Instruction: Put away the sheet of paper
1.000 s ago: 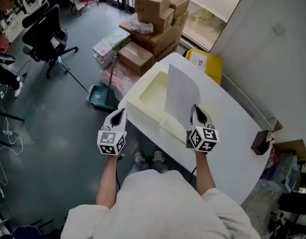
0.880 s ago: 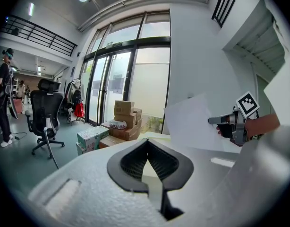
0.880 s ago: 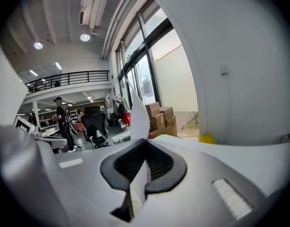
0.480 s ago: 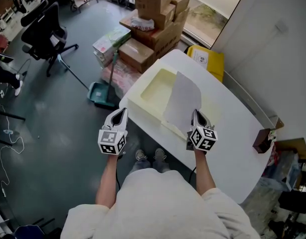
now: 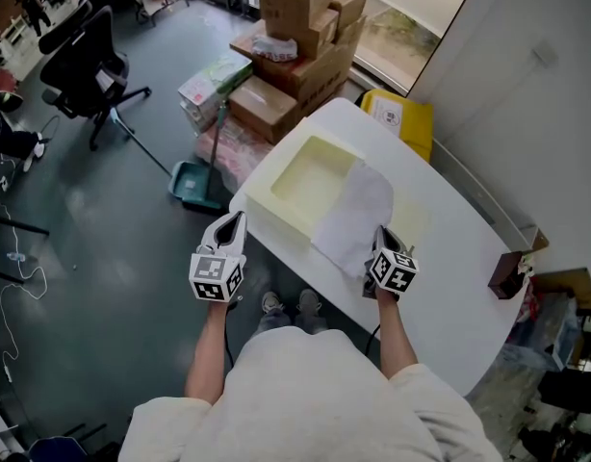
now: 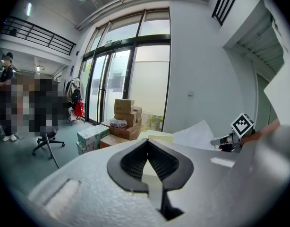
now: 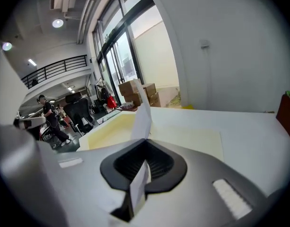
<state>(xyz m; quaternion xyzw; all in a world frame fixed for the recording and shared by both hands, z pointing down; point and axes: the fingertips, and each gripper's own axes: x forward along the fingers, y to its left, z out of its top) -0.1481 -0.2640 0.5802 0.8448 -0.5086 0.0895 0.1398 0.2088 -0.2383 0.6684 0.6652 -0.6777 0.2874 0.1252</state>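
Pinching sheet of paper [image 5: 358,212] by near edge, R gripper [image 5: 381,236] holds it slanted over cream tray [image 5: 297,179] edge. L gripper [image 5: 232,223] pressed together, empty. To do: lay sheet in, let go.

A white table [image 5: 449,258] stands against a white wall [image 5: 526,94]. Beyond its far end sit stacked cardboard boxes [image 5: 300,37] and a yellow bin [image 5: 399,118]. Left of the table, a green dustpan [image 5: 190,186] and a black office chair [image 5: 89,61] stand on the grey floor [image 5: 103,258]. Tall windows [image 6: 131,79] rise past the table.
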